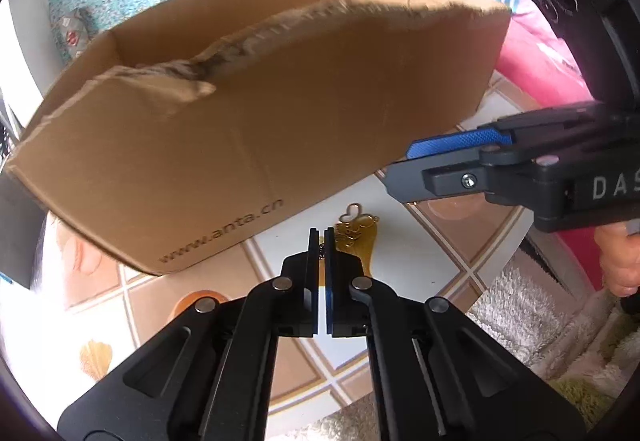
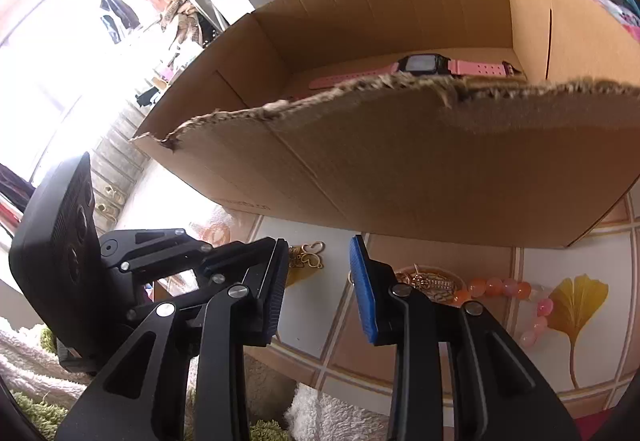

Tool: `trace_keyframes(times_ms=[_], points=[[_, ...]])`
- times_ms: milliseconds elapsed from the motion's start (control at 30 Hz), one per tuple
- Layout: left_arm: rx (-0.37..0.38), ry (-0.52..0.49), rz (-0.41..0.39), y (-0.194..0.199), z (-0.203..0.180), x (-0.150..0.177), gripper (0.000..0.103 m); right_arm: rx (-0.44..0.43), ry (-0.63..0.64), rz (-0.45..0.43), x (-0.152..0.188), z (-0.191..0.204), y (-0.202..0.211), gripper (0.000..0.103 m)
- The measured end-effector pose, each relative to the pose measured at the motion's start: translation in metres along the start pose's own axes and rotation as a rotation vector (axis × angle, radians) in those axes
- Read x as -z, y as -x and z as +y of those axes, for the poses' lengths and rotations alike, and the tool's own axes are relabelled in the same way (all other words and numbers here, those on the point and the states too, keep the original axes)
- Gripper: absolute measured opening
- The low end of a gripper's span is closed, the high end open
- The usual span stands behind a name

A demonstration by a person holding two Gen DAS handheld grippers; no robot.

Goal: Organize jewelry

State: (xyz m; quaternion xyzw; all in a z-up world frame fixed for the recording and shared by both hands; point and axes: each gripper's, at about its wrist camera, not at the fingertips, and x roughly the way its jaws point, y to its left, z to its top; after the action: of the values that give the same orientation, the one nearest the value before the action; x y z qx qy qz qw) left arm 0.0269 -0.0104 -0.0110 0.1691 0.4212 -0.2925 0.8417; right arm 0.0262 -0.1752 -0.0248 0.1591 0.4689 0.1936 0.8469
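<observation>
— Jewelry first: what metal piece is that by the cardboard box [image 1: 256,129]?

— A gold filigree pendant [image 1: 354,229] on the tiled counter [image 1: 400,253], beside the box's torn, fuzzy front wall. Left tongs [image 1: 322,237] are pinched together on its thin chain, mostly hidden between the pads.

— Rightward?

— Right tongs [image 2: 320,265] gape narrowly, empty. Glossy pink-orange bead bracelet [image 2: 500,287], partly blocked. Pink rubber-strapped watch [image 2: 420,67] inside the box.

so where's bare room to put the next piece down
Inside the cardboard box, the floor left of the pink watch looks bare. On the tabletop, the white tile under the box's right corner is free. Crowded along the box front: gold butterfly pendant, gold charm and bead bracelet, between both hand-held grippers.
</observation>
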Motion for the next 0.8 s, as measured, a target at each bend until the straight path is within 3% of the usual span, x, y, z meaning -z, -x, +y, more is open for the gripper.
trace_keyframes(times_ms=[167, 333, 533, 800], points=[[-0.017, 0.082, -0.022, 0.018, 0.014, 0.011, 0.001, -0.019, 0.090, 0.002, 0.004, 0.019, 0.002, 0.031], [-0.031, 0.149, 0.002, 0.014, 0.025, 0.020, 0.001, -0.009, 0.153, 0.064, 0.010, 0.040, -0.017, 0.031], [-0.031, 0.170, 0.004, 0.013, 0.026, 0.021, 0.001, 0.049, 0.176, 0.137, 0.014, 0.046, -0.037, 0.024], [-0.020, 0.176, -0.001, 0.014, 0.030, 0.032, 0.001, 0.123, 0.207, 0.119, 0.006, 0.046, -0.043, 0.021]])
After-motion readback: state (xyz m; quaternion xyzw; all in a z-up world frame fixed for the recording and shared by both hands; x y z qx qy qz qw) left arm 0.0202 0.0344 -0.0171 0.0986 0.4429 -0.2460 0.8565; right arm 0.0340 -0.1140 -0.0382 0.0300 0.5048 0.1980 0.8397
